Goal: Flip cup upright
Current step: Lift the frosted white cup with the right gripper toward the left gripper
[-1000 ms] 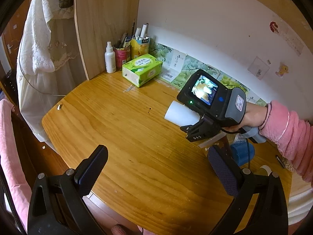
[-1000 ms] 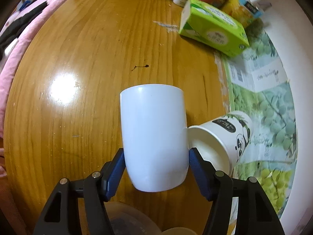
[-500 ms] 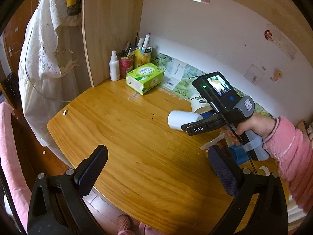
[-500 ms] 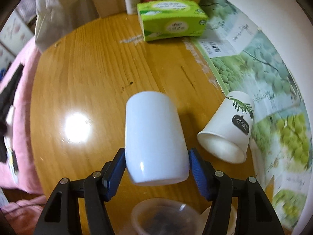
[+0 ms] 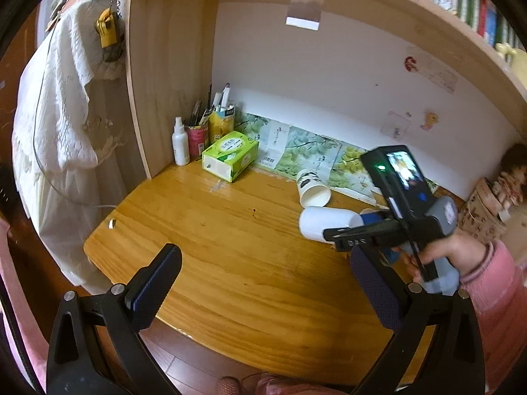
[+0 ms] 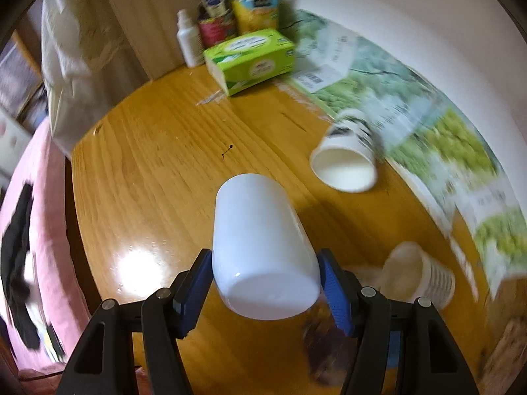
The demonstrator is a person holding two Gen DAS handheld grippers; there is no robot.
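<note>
My right gripper (image 6: 265,284) is shut on a plain white cup (image 6: 260,243) and holds it on its side in the air above the wooden desk (image 6: 158,171). The blue pads (image 6: 332,291) press the cup's sides near its closed base, which faces the camera. In the left wrist view the same cup (image 5: 329,222) sticks out leftward from the right gripper (image 5: 369,222), clear of the desk (image 5: 230,230). My left gripper (image 5: 263,273) is open and empty, low over the desk's near edge.
A printed paper cup (image 6: 346,161) lies on its side near the green wall mat (image 6: 428,125); it also shows in the left wrist view (image 5: 311,186). A ribbed plastic cup (image 6: 418,273) lies at the right. A green tissue box (image 5: 230,158), bottle and pen holders stand at the back corner.
My right gripper has lifted and tilted the white cup higher, away from the printed paper cup. The left gripper has pulled back and risen, still open.
</note>
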